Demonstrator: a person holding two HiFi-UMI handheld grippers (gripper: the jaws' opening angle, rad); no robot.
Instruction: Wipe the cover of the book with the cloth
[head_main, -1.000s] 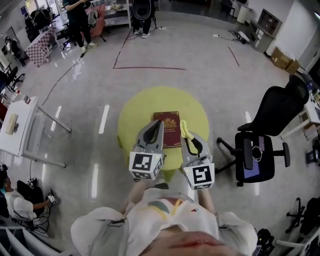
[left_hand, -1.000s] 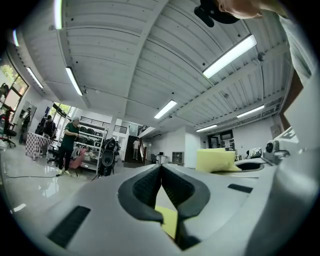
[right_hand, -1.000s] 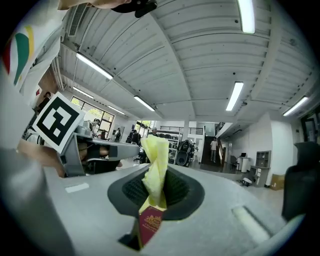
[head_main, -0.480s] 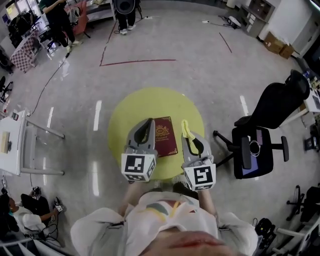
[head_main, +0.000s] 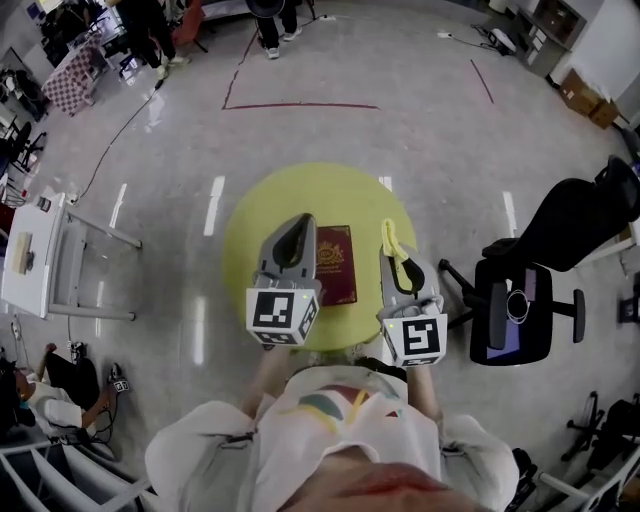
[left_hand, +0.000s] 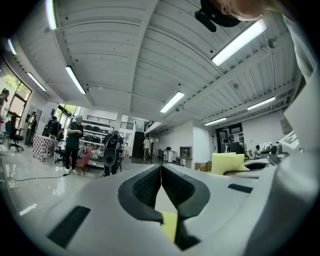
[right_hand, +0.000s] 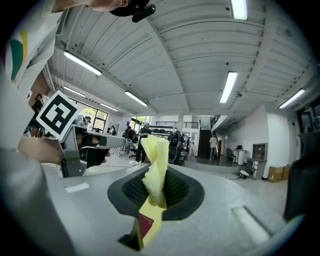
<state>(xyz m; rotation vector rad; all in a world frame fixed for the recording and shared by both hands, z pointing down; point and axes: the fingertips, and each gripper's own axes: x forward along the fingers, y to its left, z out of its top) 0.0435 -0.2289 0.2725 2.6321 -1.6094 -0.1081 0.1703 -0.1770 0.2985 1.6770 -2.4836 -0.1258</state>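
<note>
The two grippers have drawn a little apart over the last second, so the book (head_main: 337, 262) now shows almost whole between them where the left one partly covered it before. The book itself has not shifted: it lies flat, cover up, on the round yellow table (head_main: 258, 215), from the middle towards the near edge.

The left gripper (head_main: 297, 224) hangs just beside the book's left edge, its jaws pressed together with nothing in them. The right gripper (head_main: 395, 255) sits off the book's right edge and pinches the yellow cloth (head_main: 390, 233), which sticks up out of its tip in a bunched strip. The cloth is not on the cover, so to my eye wiping is not under way; the right one must first bring the cloth across and down onto the book.

Around the table runs a pale glossy floor with a red tape line (head_main: 300, 106). A black office chair (head_main: 560, 235) stands to the right, a white desk (head_main: 40, 250) to the left, and people (head_main: 150, 30) stand at the far end.
</note>
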